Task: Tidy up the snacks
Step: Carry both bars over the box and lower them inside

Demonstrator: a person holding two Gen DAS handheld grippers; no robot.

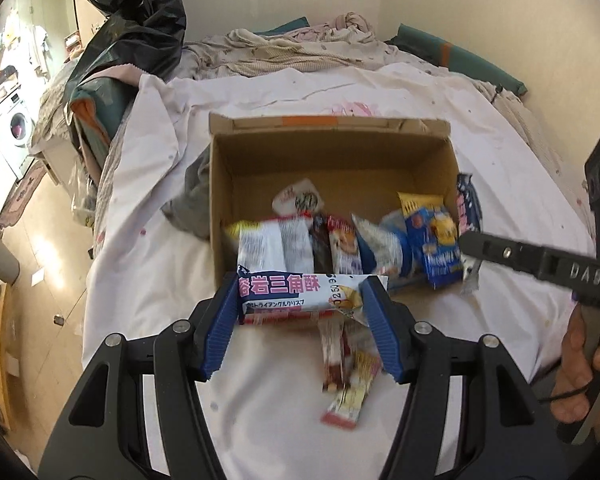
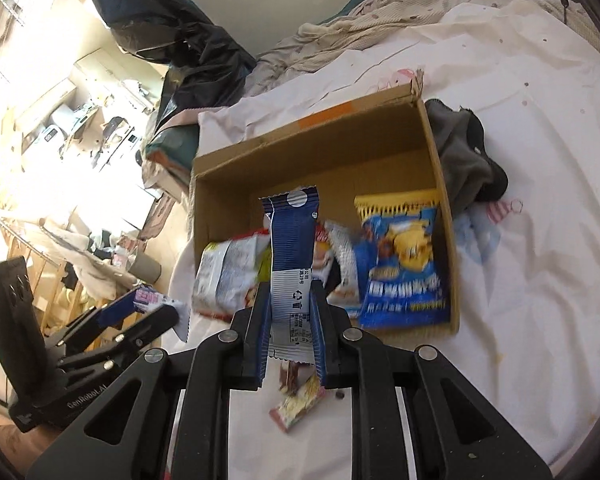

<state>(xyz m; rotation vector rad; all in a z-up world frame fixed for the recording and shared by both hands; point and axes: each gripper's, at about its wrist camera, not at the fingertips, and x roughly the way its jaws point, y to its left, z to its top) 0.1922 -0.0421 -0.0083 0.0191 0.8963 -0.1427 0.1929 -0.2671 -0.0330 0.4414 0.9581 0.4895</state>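
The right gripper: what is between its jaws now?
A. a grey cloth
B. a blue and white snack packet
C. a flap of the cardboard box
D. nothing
B: in the right wrist view the right gripper is closed on a blue and white snack packet that stands up in front of the cardboard box.

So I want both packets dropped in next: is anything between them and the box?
Nothing visible: the box is open-topped, and its far half is bare. Packets already fill the near half.
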